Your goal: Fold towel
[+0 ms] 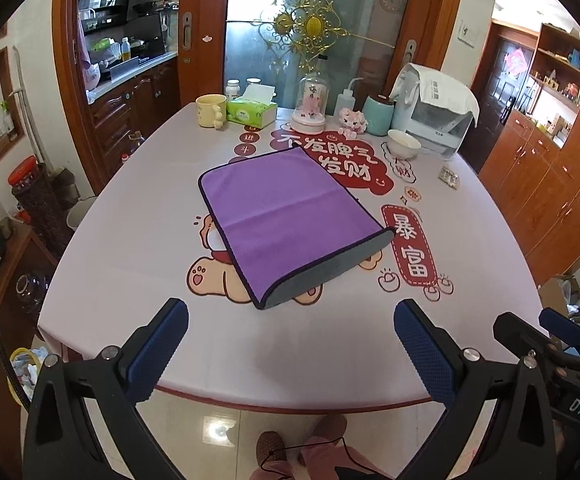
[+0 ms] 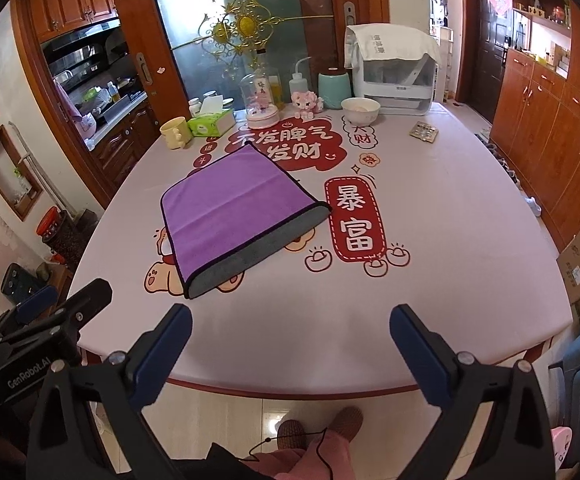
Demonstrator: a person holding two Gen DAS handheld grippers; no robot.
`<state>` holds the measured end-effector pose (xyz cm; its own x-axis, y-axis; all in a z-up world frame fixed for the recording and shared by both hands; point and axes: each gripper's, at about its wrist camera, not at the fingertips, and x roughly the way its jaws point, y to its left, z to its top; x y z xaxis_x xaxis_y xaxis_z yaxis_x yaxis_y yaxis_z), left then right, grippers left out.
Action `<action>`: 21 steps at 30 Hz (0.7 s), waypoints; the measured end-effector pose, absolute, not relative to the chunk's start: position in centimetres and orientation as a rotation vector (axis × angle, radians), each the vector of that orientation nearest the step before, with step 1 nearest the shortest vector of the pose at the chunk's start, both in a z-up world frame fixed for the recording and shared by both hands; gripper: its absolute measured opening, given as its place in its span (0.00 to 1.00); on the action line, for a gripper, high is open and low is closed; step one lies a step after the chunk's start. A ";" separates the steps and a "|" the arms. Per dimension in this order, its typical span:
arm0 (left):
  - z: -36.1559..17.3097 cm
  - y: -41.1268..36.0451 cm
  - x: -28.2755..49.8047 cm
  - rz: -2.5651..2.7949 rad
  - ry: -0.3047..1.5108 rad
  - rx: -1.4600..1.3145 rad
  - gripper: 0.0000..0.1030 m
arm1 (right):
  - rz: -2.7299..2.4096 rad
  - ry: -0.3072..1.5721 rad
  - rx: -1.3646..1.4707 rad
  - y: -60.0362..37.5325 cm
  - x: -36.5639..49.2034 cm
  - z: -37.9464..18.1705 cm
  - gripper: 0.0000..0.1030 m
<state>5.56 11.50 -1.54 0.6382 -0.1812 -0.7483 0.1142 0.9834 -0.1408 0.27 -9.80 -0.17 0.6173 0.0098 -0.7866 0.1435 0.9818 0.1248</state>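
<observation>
A purple towel (image 1: 286, 216) with a grey underside and dark hem lies folded in half on the printed table (image 1: 250, 340); its grey fold faces me at the near right. It also shows in the right wrist view (image 2: 234, 212). My left gripper (image 1: 290, 320) is open and empty, held above the table's near edge, short of the towel. My right gripper (image 2: 290, 324) is open and empty, near the front edge, to the right of the towel. Each gripper shows at the other view's side: the right (image 1: 561, 344), the left (image 2: 50, 320).
Along the far edge stand a yellow mug (image 1: 211, 111), a green tissue box (image 1: 252, 111), a glass dome (image 1: 309, 104), a squeeze bottle (image 1: 345, 100), a teal canister (image 1: 377, 114), a white bowl (image 1: 403, 144) and a covered white appliance (image 1: 437, 120). A small packet (image 1: 449, 177) lies at right. Wooden cabinets (image 1: 561, 184) stand right.
</observation>
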 end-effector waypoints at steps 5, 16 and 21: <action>-1.8 11.8 6.4 -0.170 0.853 -0.095 0.99 | -0.056 0.882 0.144 -9.5 1.7 -0.1 0.94; -2.7 10.4 10.9 -0.137 0.879 -0.095 0.99 | 0.074 0.854 0.027 -10.9 7.6 -0.7 0.86; -3.8 9.3 13.2 -0.123 0.879 -0.083 0.99 | 0.171 0.856 -0.048 -12.0 11.1 -1.5 0.84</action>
